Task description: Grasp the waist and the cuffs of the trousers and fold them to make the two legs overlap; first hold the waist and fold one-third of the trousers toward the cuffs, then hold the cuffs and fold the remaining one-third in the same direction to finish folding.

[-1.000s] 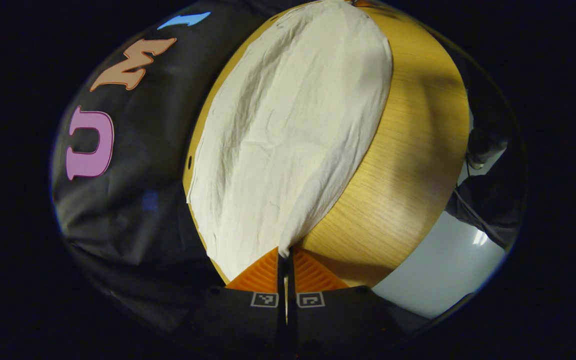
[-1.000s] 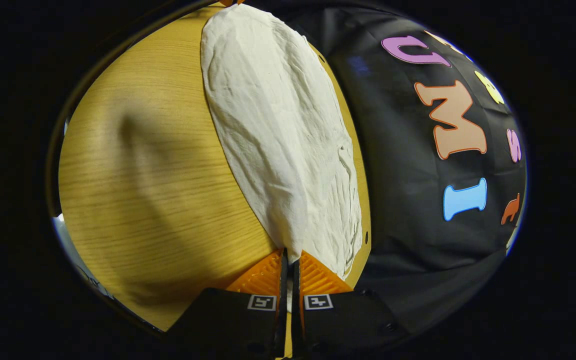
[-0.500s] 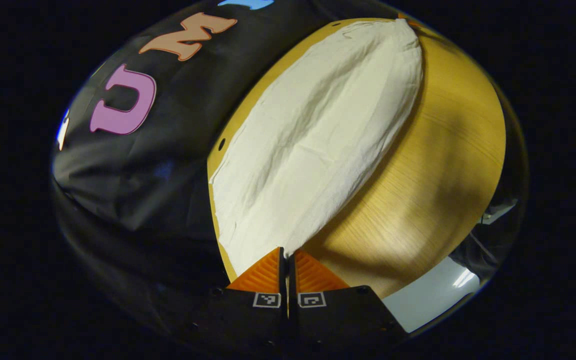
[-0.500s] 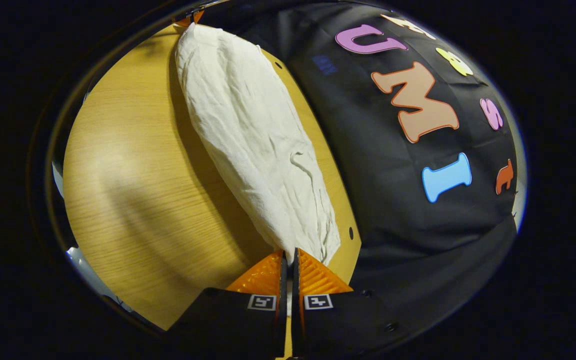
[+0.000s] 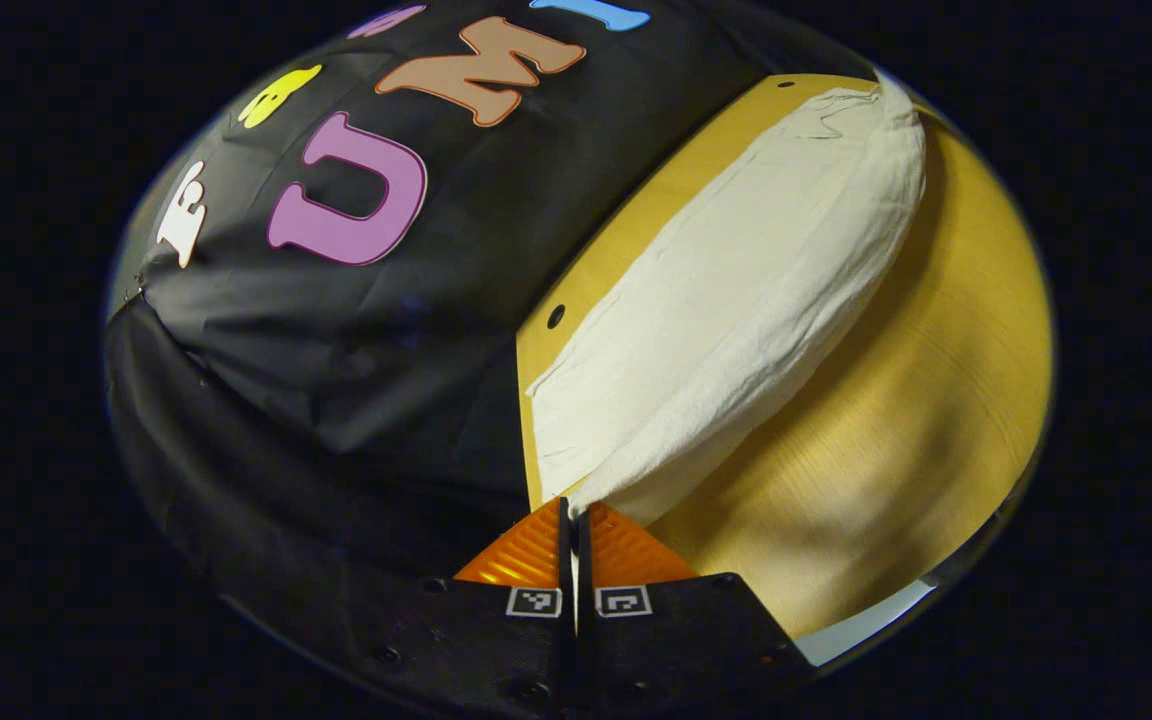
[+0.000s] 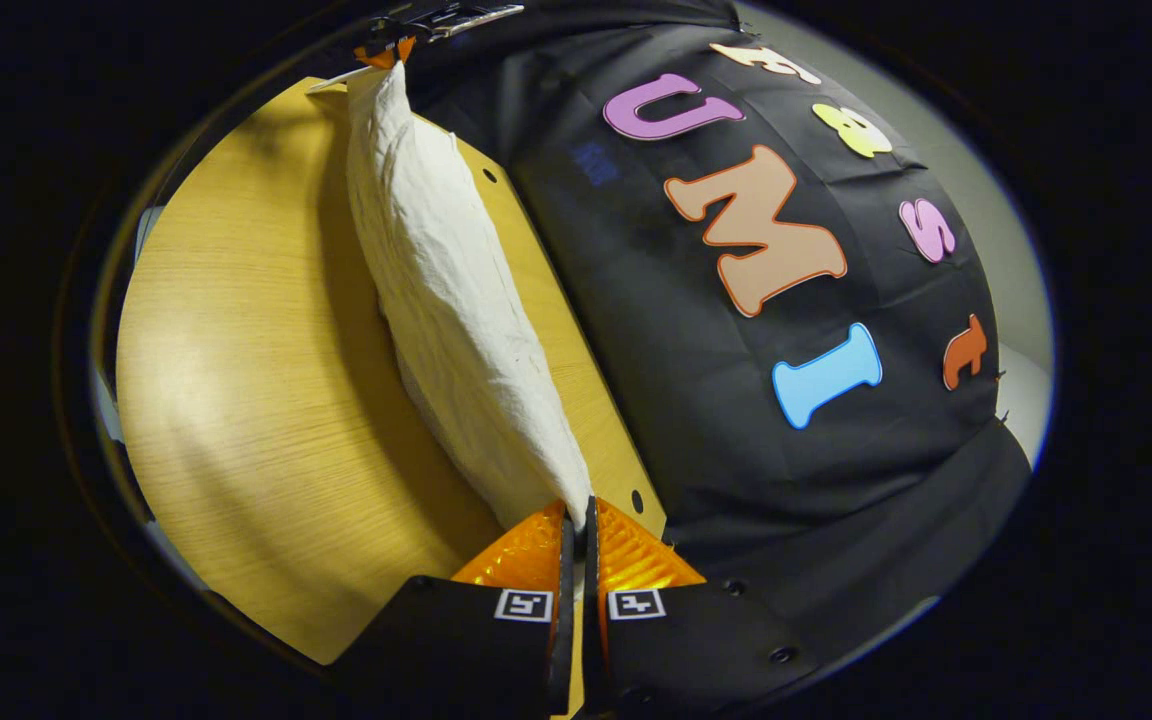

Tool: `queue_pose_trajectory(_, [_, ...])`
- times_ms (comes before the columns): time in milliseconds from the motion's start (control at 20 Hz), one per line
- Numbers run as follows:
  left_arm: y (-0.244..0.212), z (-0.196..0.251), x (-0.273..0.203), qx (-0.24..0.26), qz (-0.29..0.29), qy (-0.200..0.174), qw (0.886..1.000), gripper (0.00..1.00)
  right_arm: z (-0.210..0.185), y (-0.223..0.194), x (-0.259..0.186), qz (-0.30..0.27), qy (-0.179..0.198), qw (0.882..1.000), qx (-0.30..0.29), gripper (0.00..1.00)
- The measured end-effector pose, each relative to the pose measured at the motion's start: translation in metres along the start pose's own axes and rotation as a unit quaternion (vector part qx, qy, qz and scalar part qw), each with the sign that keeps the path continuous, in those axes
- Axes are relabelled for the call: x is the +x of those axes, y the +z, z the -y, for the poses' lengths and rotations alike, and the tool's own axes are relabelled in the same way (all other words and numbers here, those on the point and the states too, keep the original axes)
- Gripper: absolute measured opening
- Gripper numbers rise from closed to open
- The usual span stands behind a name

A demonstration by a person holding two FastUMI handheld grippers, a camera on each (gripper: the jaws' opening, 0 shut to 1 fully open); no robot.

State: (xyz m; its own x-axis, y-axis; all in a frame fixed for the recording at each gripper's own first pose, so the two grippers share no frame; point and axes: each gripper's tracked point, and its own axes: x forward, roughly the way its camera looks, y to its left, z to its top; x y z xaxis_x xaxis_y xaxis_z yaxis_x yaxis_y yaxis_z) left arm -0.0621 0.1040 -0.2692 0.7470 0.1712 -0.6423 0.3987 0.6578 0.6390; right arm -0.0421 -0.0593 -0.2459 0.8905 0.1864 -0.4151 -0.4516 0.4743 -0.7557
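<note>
Trousers (image 5: 736,320): cream fabric, stretched into a long taut band between the two grippers, lifted off the wooden table (image 5: 896,450) along the near edge, with a dark shadow under that edge on the wood. In the left gripper view the band runs from the bottom centre up to the upper right; the far long edge seems to lie on or close to the table near the table's back edge, cannot tell if it touches. Left gripper (image 5: 574,505): both fingers pressed together on one end of the trousers, fabric coming straight out from between the tips. Cannot tell if that end is waist or cuff. Right gripper (image 6: 576,505): same, clamped tight on the other end of the trousers (image 6: 446,290), fabric emerging right at the tips. In the right gripper view the band goes up and left to the top of the picture, where the left gripper (image 6: 386,48) shows small, pinching the far end. Fabric is wrinkled and bulges a little in the middle. Table (image 6: 266,400): light wood grain, small dark holes near its back edge, one just beside the trousers in each view. Behind the table, close against its back edge, the black cloth wall (image 6: 736,420) of the booth. Pale floor strip (image 5: 866,630) below the table's front edge.
</note>
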Motion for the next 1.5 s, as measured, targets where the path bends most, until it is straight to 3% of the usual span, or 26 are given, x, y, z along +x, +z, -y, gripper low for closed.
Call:
queue_pose_trajectory(250, [0.033, -0.031, 0.015, -0.028, 0.018, 0.036, 0.999, 0.0, 0.03, 0.014, 0.023, 0.005, -0.031, 0.999, 0.025, 0.06])
queue_pose_trajectory(550, [0.081, -0.069, 0.071, -0.047, 0.06, 0.035, 0.996, 0.0, 0.059, 0.038, 0.058, -0.017, -0.079, 0.996, 0.034, 0.06])
queue_pose_trajectory(800, [0.11, -0.086, 0.121, -0.03, 0.081, 0.021, 0.996, 0.0, 0.068, 0.048, 0.096, -0.039, -0.086, 0.995, 0.028, 0.06])
queue_pose_trajectory(1150, [0.123, -0.067, 0.187, -0.032, 0.083, -0.008, 0.996, 0.0, 0.064, 0.043, 0.174, -0.067, -0.077, 0.994, 0.041, 0.06])
queue_pose_trajectory(1500, [0.127, -0.021, 0.249, -0.064, 0.072, -0.054, 0.994, 0.0, -0.003, 0.004, 0.244, -0.135, -0.008, 0.989, 0.059, 0.09])
